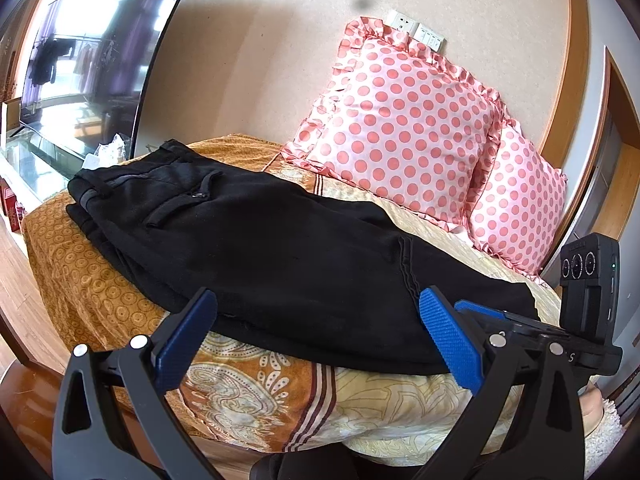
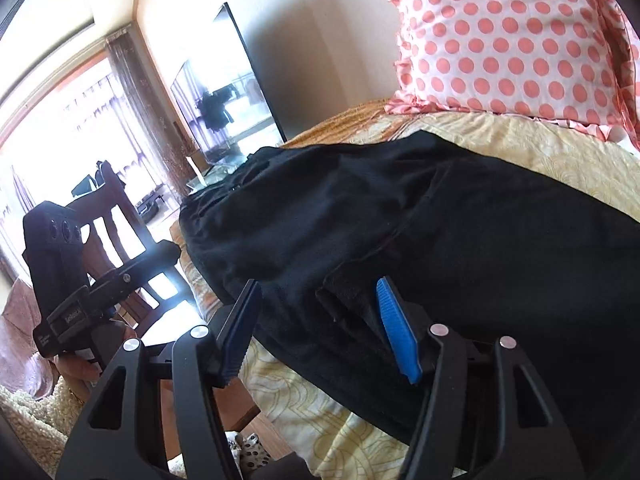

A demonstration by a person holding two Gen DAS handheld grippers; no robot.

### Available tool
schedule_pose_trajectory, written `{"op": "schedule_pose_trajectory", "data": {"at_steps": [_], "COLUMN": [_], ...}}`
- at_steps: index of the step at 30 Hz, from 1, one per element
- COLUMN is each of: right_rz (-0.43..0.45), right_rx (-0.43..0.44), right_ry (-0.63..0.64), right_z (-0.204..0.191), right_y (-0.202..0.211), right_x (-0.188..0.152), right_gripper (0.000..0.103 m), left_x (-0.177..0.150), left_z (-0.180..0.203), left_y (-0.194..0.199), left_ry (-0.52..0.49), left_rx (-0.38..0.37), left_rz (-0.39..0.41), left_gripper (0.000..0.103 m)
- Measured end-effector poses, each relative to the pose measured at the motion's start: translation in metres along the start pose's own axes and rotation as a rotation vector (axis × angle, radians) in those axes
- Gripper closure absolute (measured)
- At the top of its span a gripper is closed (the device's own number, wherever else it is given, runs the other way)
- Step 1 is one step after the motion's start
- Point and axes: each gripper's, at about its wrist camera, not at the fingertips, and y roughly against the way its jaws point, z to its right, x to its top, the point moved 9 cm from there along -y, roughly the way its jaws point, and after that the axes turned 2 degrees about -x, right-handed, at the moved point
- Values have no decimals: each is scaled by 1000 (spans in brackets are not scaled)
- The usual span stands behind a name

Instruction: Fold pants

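- Blue-padded fingers of the left gripper [image 1: 316, 340] stand spread wide, nothing pinched between them; they straddle the near hem of the black pants [image 1: 260, 232], with the cloth edge lying just past the pads.
- Over on the other side, the right gripper [image 2: 320, 332] is likewise spread, its jaws parted around a folded lip of the same fabric. The pads do not press on the cloth as far as the right wrist view shows, so I judge the garment to be lying free.
- Both tools sit low at the near edge of the bed [image 1: 100, 292], side by side, which suits laying down a fold or lining up for the next grab along that edge.
- Pants lie lengthwise across the patterned bedspread, already doubled leg on leg by the look of the stacked edges, waistband [image 1: 120, 184] at the far left end near the television [image 1: 88, 60].
- Two polka-dot pillows [image 1: 400, 120] lean against the wall behind, well apart from the cloth's near edge and out of the working path.
- Judging by the layout, a fold along the length is the likely step in hand.
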Motion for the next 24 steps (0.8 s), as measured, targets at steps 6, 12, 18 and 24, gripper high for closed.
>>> {"op": "schedule_pose_trajectory", "data": {"at_steps": [6,12,18,24], "right_rz": [-65,-58,-49,-44], "right_rx": [-6,12,54,38], "right_ry": [16,-1,-47,-6], "right_z": [-6,-5,-3,-9], "right_y": [-17,-17,-15,-18], "right_x": [-14,-17,-17,-19], "right_gripper": [38,36,35,28], "left_x": [11,32,37,35], "left_z": [-28,-88,-130,-144], "left_y": [13,18,2,-13], "left_ry": [97,330,561,671], "left_rx": [7,-8,-54,-108], "left_rz": [12,1,-96,-151], "left_gripper": [2,2,2,2]}}
